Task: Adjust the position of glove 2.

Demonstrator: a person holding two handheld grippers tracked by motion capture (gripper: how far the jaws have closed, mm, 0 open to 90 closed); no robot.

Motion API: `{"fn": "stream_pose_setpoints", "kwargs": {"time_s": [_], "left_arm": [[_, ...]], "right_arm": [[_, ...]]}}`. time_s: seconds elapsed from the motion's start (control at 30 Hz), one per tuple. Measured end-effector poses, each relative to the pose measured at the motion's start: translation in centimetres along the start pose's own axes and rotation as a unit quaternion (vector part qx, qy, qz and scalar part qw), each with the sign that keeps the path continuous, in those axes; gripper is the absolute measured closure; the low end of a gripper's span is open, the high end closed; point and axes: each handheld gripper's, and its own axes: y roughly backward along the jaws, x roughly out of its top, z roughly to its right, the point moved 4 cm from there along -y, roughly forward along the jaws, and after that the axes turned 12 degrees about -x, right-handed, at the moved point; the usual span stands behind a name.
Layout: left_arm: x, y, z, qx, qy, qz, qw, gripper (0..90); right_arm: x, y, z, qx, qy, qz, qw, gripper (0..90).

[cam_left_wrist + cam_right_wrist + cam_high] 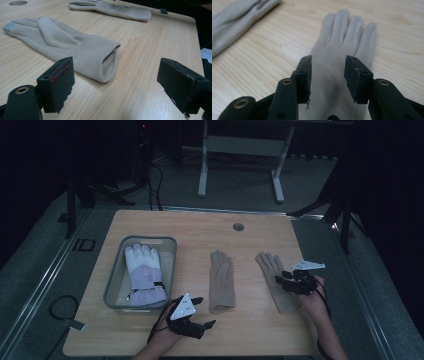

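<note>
Looking down over a pale wooden desk (pixel 200 222), two hand-held grippers work among gloves. Every place below is given relative to the middle beige glove (pixel 221 281), which lies flat at the desk's centre with its fingers pointing away from the person.

Nearest the person, just left of that glove's cuff, sits the left gripper (pixel 199 312). Its jaws stand wide apart and hold nothing; in the left gripper view the glove's open cuff (pixel 110 63) lies on the wood ahead of them, untouched.

To the right of the middle glove lies its partner, the right beige glove (pixel 274 277), also flat, fingers away. The right gripper (pixel 283 281) is over its palm and wrist. In the right gripper view its jaws stand partly open, a narrow gap, with the glove's fabric (pixel 342 45) below and between them but not pinched; nothing is held.

Both beige gloves look like thin, soft knit: light, limp, likely to drape and fold when lifted. The cuff edge, or a pinch of fabric at the wrist, seems the best place to take hold.

Left of the middle glove and a little farther back, a grey bin (pixel 116 280) holds a padded white and lilac glove (pixel 145 275).
</note>
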Motion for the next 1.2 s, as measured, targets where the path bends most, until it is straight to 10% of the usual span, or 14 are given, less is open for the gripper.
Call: {"fn": "stream_pose_setpoints", "kwargs": {"time_s": [0.27, 0.4, 0.63, 1.2], "left_arm": [[0.0, 0.1, 0.0, 0.0, -0.002, 0.0, 1.0, 14.4], [0.0, 0.1, 0.1, 0.0, -0.002, -0.001, 1.0, 14.3], [0.1, 0.0, 0.1, -0.001, -0.003, -0.001, 1.0, 14.3], [0.3, 0.3, 0.2, -0.002, -0.003, 0.006, 1.0, 14.3]], "right_arm": [[-1.7, -2.5, 0.1, -0.006, -0.003, -0.018, 0.9998, 56.3], [-2.0, -2.4, 0.3, -0.018, -0.042, -0.009, 0.9989, 75.9], [-2.0, -2.3, -0.7, -0.051, -0.065, 0.0, 0.9966, 83.1], [-1.6, 1.1, -1.6, -0.146, -0.167, -0.007, 0.9751, 83.4]]}}
